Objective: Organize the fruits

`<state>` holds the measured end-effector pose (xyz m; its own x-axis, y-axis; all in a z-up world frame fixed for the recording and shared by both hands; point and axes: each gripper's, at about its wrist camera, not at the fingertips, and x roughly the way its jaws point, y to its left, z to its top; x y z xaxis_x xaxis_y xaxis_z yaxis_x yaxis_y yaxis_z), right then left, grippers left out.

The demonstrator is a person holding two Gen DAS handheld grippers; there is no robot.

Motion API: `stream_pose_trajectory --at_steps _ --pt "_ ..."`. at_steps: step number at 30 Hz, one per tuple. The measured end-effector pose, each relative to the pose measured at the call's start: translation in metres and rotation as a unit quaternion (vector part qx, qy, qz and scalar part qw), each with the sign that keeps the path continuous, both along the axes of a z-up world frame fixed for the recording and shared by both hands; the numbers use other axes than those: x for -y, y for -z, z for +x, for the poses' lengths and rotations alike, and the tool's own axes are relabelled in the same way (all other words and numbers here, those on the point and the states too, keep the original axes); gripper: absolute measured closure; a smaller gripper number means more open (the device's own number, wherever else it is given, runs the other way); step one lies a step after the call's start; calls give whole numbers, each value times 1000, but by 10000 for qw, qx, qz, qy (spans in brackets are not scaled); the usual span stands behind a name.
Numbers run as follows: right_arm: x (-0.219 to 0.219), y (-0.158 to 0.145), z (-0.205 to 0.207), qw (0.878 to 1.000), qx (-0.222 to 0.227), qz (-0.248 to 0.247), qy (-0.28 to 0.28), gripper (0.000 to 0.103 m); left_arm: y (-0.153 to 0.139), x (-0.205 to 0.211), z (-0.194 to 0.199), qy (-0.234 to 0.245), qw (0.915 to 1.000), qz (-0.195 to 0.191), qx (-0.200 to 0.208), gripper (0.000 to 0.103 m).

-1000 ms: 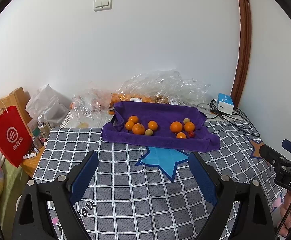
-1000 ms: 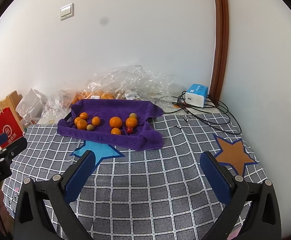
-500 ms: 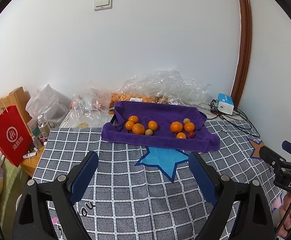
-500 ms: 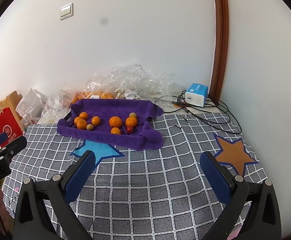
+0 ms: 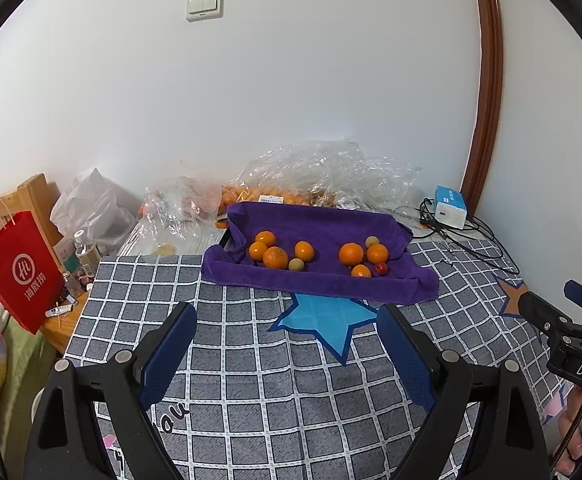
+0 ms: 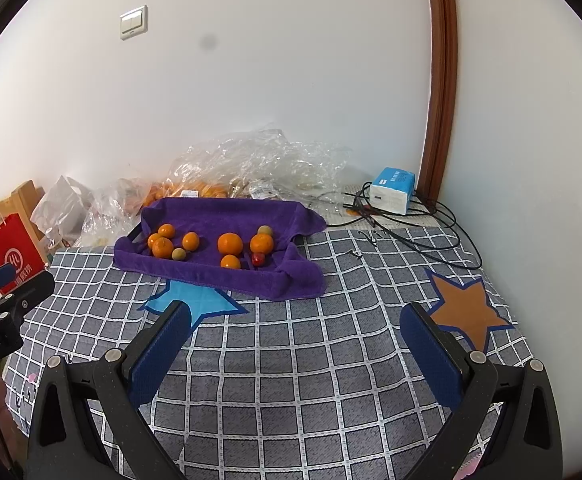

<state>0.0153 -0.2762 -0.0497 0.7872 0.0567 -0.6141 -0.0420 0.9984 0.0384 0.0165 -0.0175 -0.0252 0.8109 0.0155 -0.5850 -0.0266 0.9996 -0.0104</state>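
Observation:
A purple towel (image 5: 323, 224) (image 6: 227, 208) lines a tray at the far side of the checked bedcover. On it lie several oranges (image 5: 275, 257) (image 6: 230, 243), two small greenish fruits (image 5: 296, 265) (image 6: 179, 255) and one small red fruit (image 5: 381, 267) (image 6: 257, 258). My left gripper (image 5: 287, 320) hangs open over the bedcover, well short of the towel, nothing between its blue pads. My right gripper (image 6: 295, 320) is open too, equally far back and empty. Each gripper shows at the edge of the other's view.
Crumpled clear plastic bags (image 5: 331, 176) holding more oranges lie against the wall behind the towel. A white-and-blue box (image 5: 449, 206) with tangled black cables (image 6: 419, 224) sits at the back right. A red paper bag (image 5: 15, 272) and bottles stand on a low table to the left.

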Motion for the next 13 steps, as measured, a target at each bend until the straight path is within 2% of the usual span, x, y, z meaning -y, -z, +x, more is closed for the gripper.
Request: stream_pose_trajectory --at_steps 13 --pt "-1 2 0 10000 -27 -22 -10 0 -1 -3 0 -9 10000 -56 5 12"
